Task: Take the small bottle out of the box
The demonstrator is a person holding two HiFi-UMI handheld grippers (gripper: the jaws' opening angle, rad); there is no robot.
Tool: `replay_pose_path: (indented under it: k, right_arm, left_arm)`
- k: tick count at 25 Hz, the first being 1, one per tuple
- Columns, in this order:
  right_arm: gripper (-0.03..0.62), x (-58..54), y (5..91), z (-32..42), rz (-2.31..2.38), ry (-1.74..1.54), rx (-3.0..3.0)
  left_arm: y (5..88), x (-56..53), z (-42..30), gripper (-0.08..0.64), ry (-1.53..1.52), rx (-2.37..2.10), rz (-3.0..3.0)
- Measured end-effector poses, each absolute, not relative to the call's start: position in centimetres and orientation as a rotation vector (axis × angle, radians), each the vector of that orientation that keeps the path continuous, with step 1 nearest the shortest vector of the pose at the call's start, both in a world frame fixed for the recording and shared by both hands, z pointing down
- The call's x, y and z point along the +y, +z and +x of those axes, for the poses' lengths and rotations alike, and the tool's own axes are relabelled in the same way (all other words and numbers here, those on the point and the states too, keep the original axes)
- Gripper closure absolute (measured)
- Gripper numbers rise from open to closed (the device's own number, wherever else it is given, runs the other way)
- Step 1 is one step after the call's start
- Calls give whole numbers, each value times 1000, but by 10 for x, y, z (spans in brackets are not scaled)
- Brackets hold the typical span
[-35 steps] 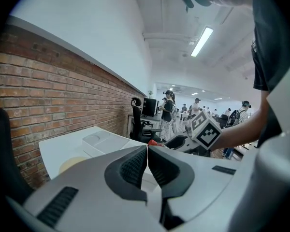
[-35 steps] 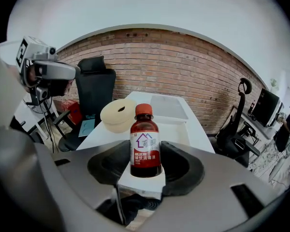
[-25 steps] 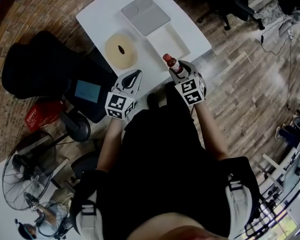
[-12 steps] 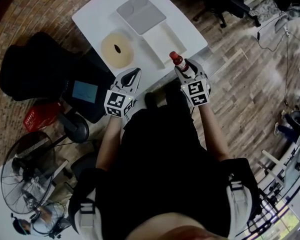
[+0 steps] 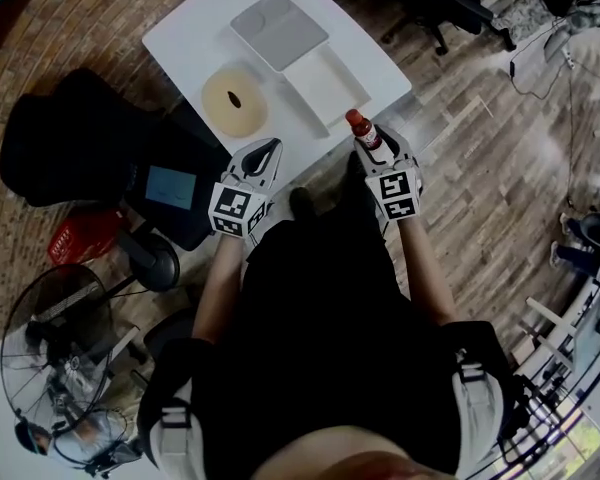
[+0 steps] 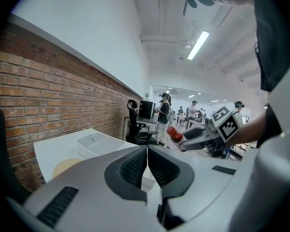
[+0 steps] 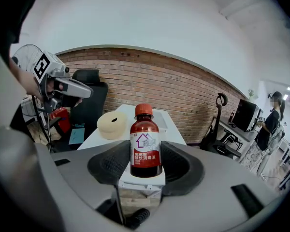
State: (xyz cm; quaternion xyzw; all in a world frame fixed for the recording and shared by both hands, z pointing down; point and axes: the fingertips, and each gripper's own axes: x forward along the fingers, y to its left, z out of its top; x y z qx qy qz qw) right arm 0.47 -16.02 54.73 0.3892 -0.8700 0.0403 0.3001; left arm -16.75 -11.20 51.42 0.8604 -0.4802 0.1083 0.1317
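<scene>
A small dark-red bottle (image 7: 145, 146) with a red cap and a white label stands upright between the pads of my right gripper (image 7: 145, 166), which is shut on it. In the head view the small bottle (image 5: 365, 133) is held in the air just off the near right corner of the white table (image 5: 190, 38), outside the open white box (image 5: 325, 88). The right gripper (image 5: 375, 153) is below that corner. My left gripper (image 5: 260, 160) hangs at the table's near edge with its jaws shut and nothing between them, as the left gripper view (image 6: 147, 166) shows.
A beige tape roll (image 5: 235, 100) lies on the table left of the box. The box's grey lid (image 5: 278, 30) sits at the far side. A black chair (image 5: 70, 138) and a red crate (image 5: 80, 233) stand on the left, and an office chair (image 5: 450, 8) at the far right.
The right gripper has carried the bottle to the right and nearer to me, away from the box and past the table's corner. The left gripper has stayed almost still.
</scene>
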Motion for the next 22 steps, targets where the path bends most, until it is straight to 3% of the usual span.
replay_pose_path:
  k: [22]
  right_arm:
    - [394, -182, 553, -17, 1013, 123, -2332]
  left_arm:
    - [522, -120, -191, 537, 345, -1432, 2442]
